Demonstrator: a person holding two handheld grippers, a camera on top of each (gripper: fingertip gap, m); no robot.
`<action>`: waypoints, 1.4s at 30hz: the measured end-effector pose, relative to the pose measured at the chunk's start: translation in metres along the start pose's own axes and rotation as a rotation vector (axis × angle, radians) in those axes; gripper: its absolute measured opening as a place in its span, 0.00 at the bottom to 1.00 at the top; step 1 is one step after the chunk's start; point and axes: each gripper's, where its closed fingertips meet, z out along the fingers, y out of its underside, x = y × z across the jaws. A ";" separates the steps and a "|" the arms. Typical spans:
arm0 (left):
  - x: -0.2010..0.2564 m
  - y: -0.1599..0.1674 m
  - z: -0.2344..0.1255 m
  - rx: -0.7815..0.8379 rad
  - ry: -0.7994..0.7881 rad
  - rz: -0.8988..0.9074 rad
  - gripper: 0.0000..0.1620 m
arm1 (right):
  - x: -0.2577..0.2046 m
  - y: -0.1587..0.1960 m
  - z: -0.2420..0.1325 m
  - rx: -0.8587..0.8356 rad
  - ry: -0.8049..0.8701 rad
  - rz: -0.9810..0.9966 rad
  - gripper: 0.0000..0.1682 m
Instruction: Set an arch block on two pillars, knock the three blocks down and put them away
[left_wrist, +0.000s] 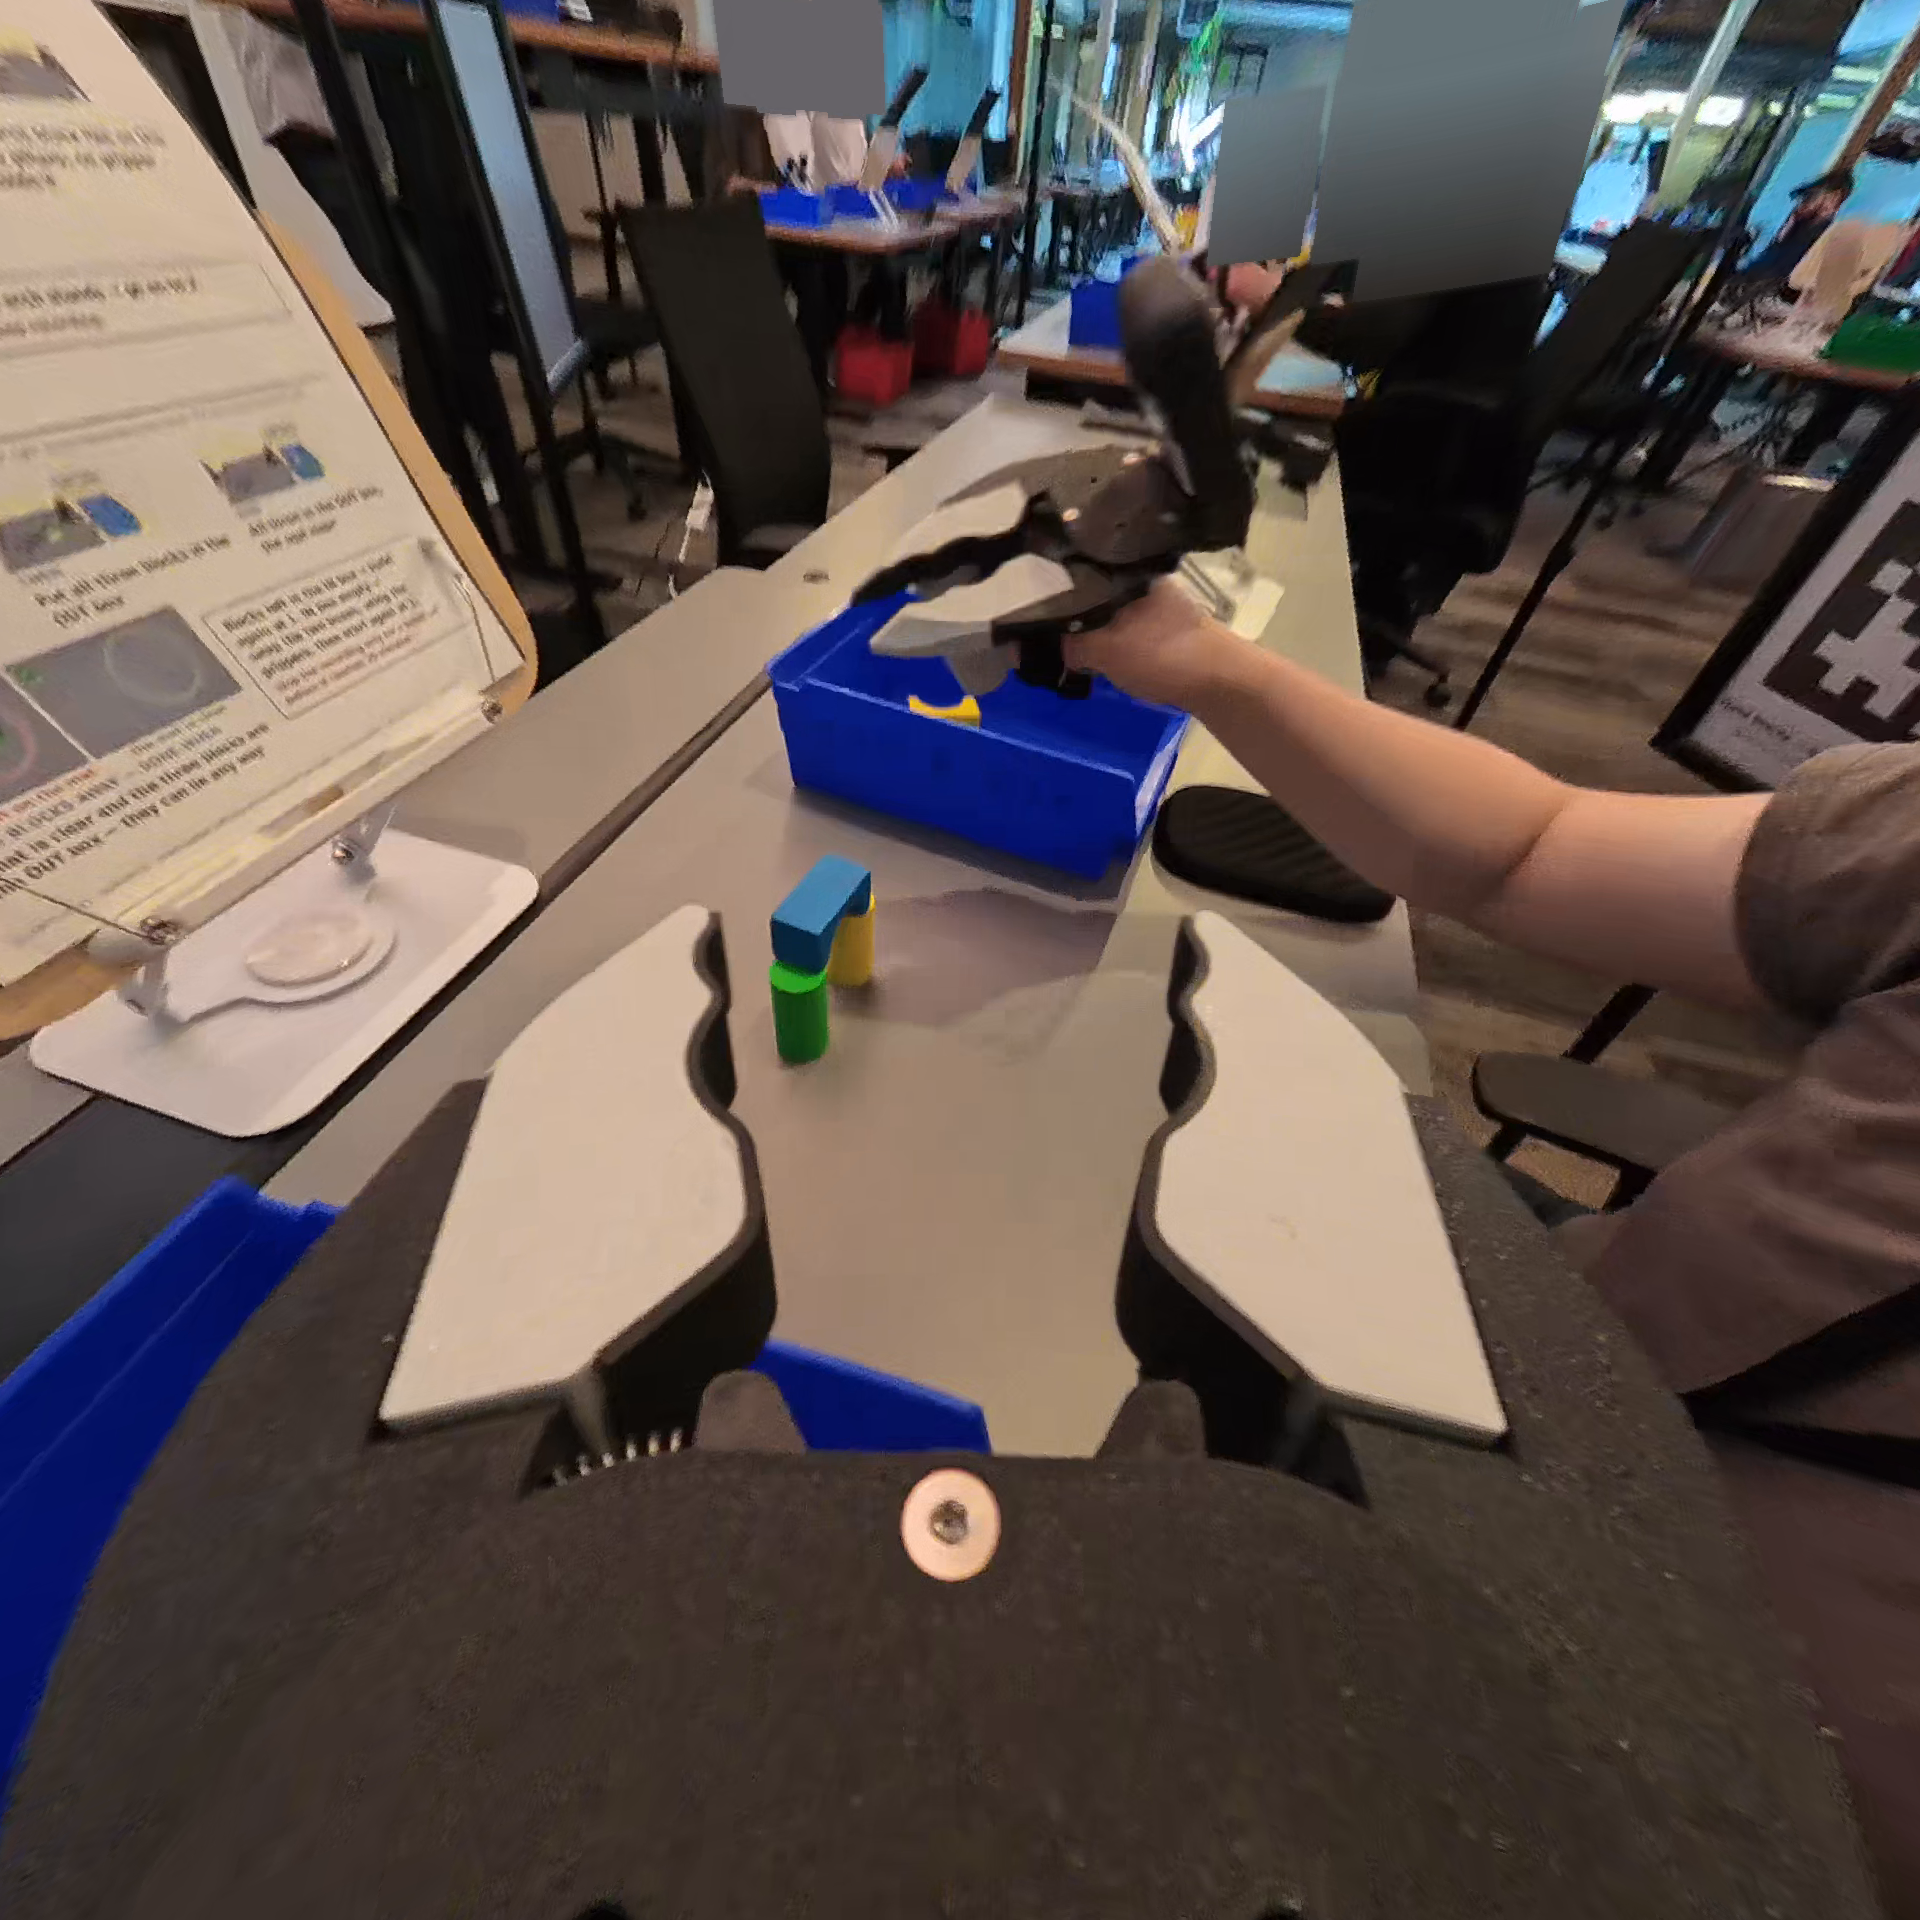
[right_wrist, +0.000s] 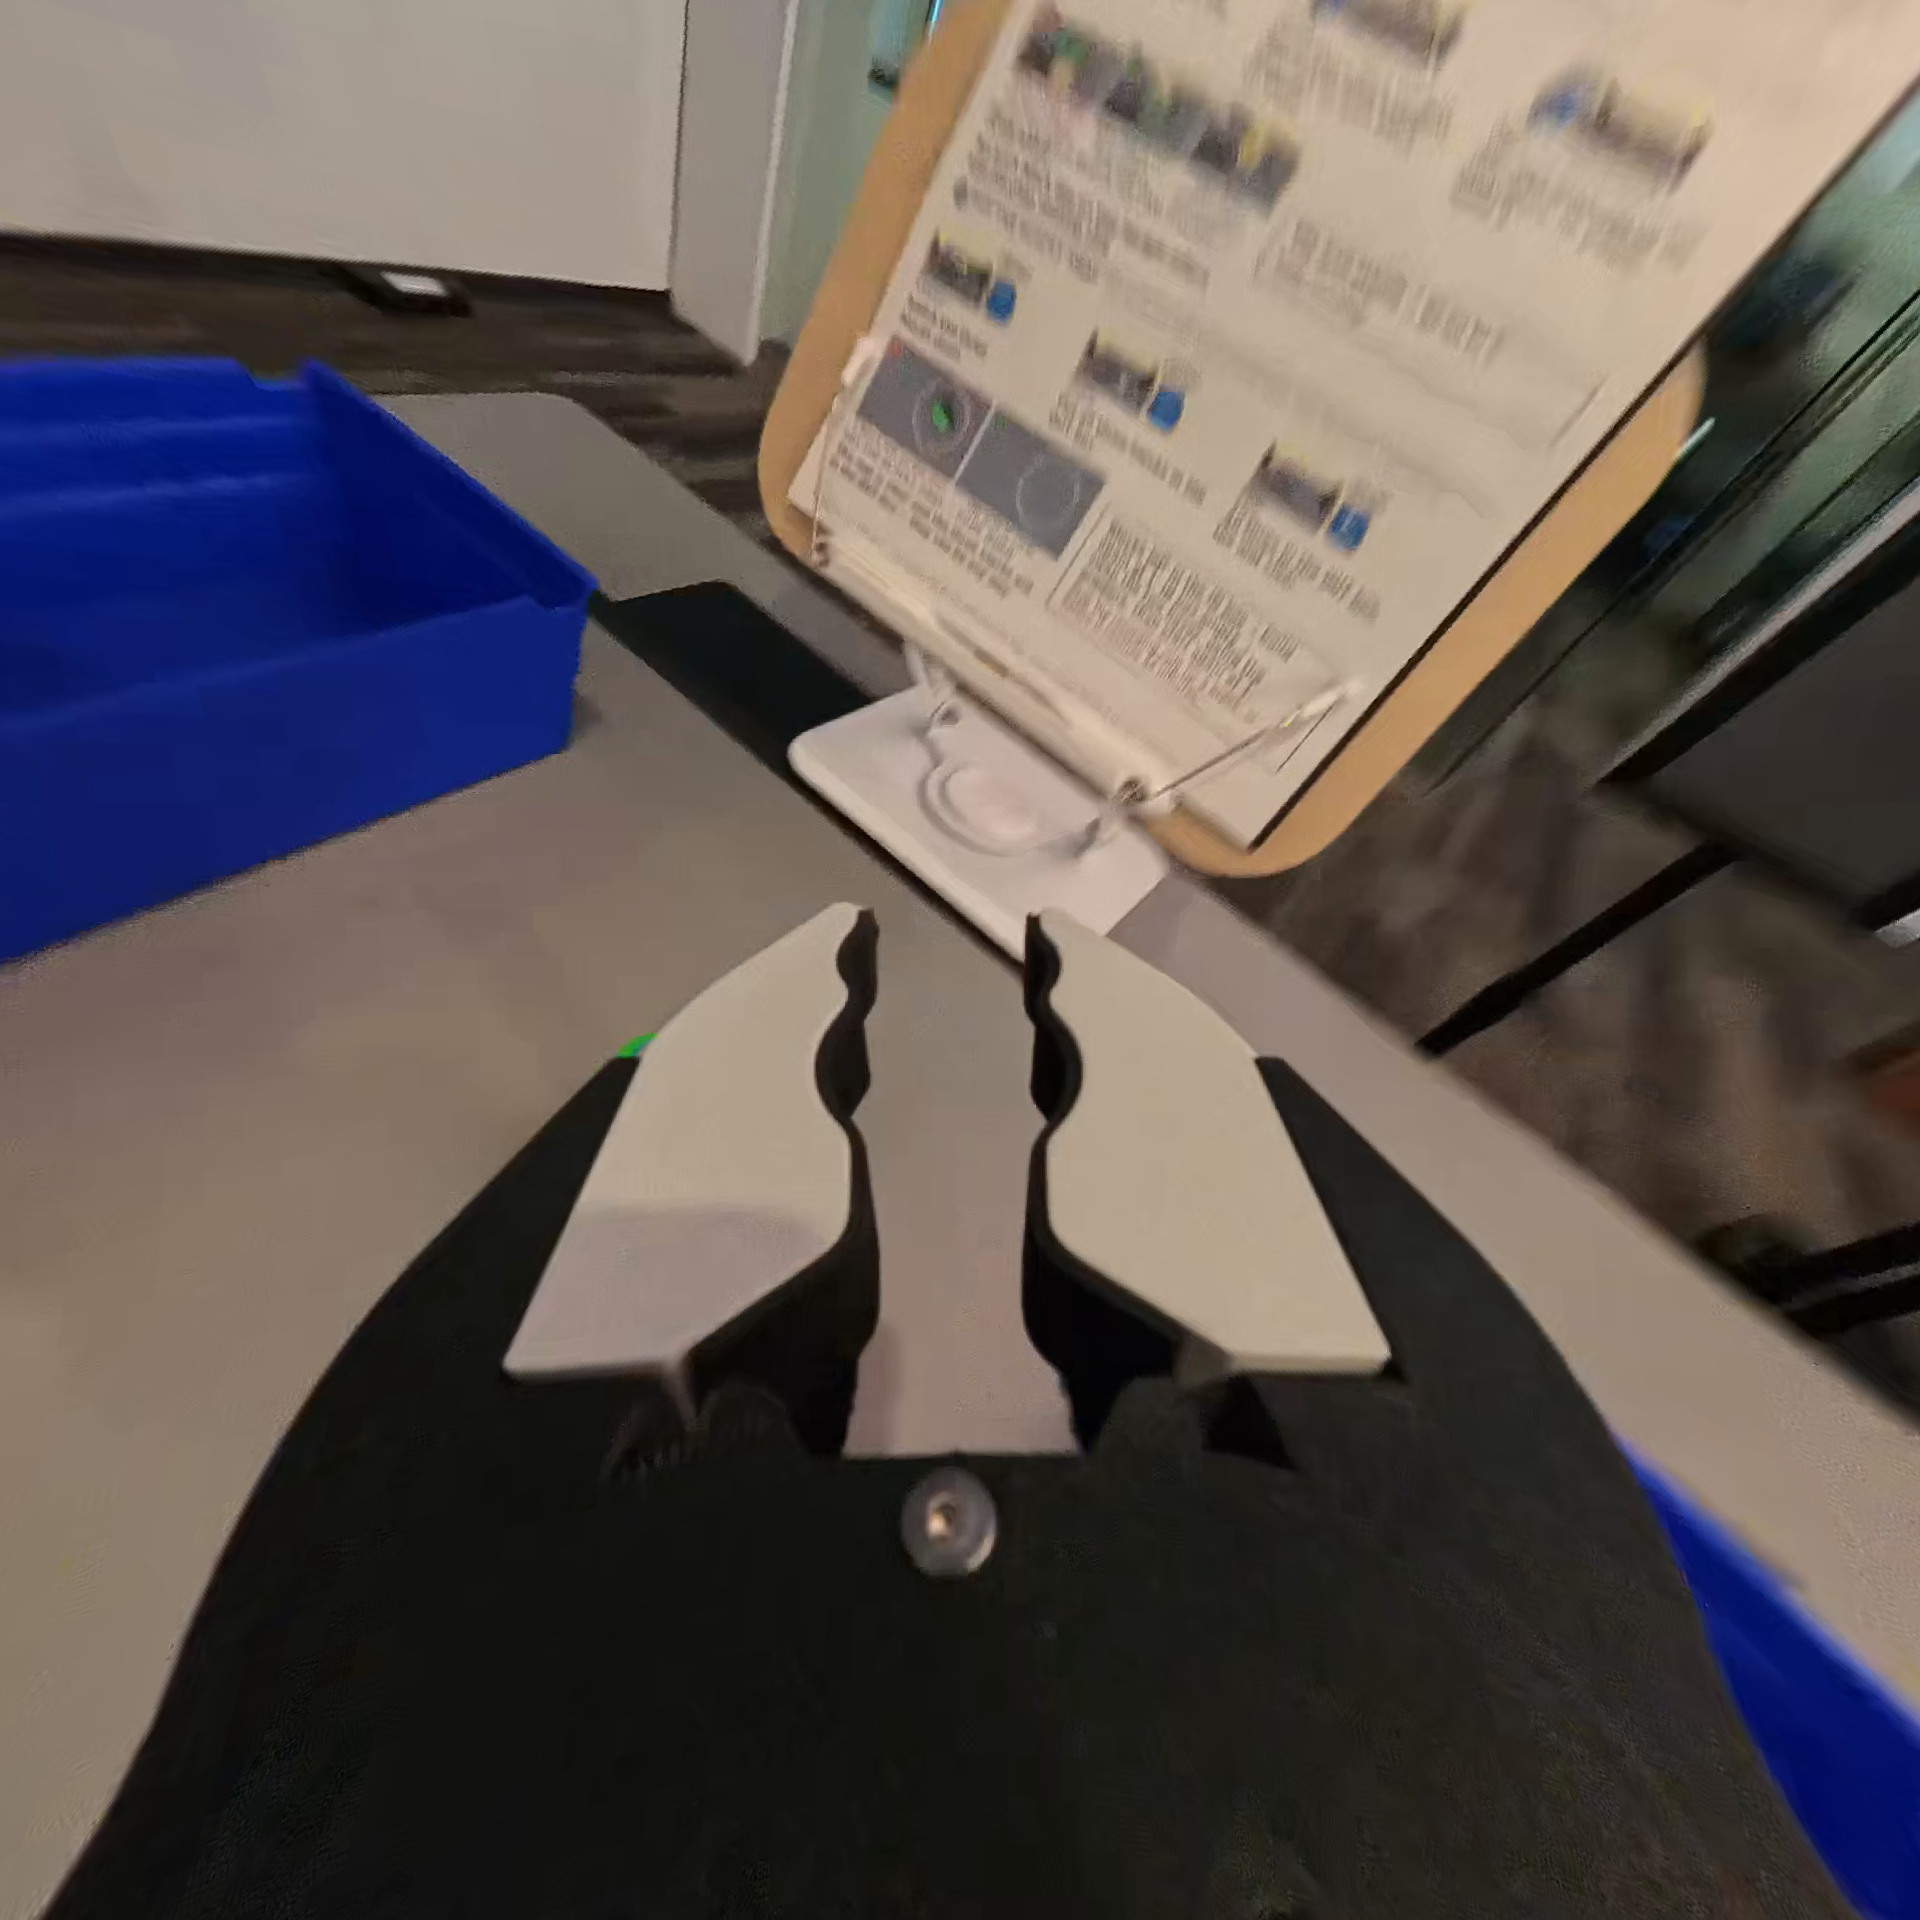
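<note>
Plainly, the blue arch block (left_wrist: 821, 907) sits across the tops of two upright pillars, a green pillar (left_wrist: 799, 1010) nearer the camera and a yellow pillar (left_wrist: 853, 943) behind it; all three stand together on the grey table (left_wrist: 935, 1195); the small structure lies just ahead of the left gripper (left_wrist: 945, 1003), nearest its left fingertip and apart from it; that gripper is spread wide with nothing between its fingers. Beyond the blocks stands a blue bin (left_wrist: 966, 774) with a yellow arch-shaped block (left_wrist: 945, 709) inside; the right gripper (left_wrist: 925, 613) hovers over that bin, held in a hand (left_wrist: 1143, 644); in the right wrist view its fingers (right_wrist: 727, 1143) are parted by a narrow gap and grip nothing; a sliver of green shows past the left finger. A second blue bin (right_wrist: 260, 623) rests on the table to the left in that view; an instruction sheet on a white stand (left_wrist: 270, 966) is at the table's edge; a black pad (left_wrist: 1262, 852) lies beside the far bin.
</note>
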 end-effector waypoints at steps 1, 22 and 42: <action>-0.004 -0.004 0.001 0.018 -0.034 0.000 0.55 | 0.004 0.005 0.008 -0.045 -0.063 0.097 0.16; -0.046 -0.002 0.018 0.000 -0.316 0.133 0.45 | 0.016 0.210 0.067 -1.013 -0.036 0.261 0.01; -0.044 0.001 0.014 -0.031 -0.320 0.148 0.42 | -0.007 0.224 0.055 -1.145 -0.085 0.380 0.01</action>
